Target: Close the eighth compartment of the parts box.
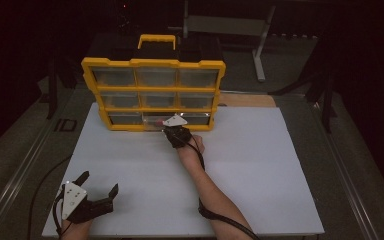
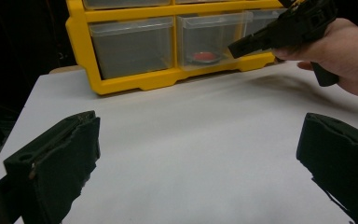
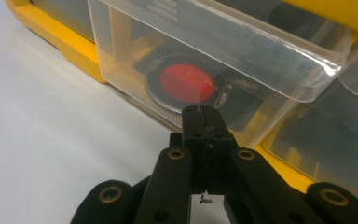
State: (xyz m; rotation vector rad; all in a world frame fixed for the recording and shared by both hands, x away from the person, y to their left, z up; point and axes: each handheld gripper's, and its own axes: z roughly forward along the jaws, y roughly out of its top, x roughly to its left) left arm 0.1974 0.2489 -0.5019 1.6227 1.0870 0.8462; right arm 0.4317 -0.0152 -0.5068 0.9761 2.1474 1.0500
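**Closed jaws at the bottom-middle drawer**

Nearest, the left gripper (image 1: 99, 191) idles with jaws wide apart and empty. Farther off, the right gripper (image 3: 204, 113) has its jaws pressed together, tips at the clear drawer (image 3: 223, 60), which juts slightly from the yellow organizer (image 1: 153, 93). Just beyond the tips, inside, lies a red disc (image 3: 187, 83). Whether anything is pinched is unclear; the disc seems not yet retrieved.

A white rectangular board (image 1: 260, 170) covers the desk. Beyond it, on the dark grey floor (image 1: 290, 65), stands a pale metal frame with angled legs (image 1: 230, 25). A strip of bare brown wood (image 1: 247, 100) shows along the board's far edge. Black stands (image 1: 325, 90) rise at the right.
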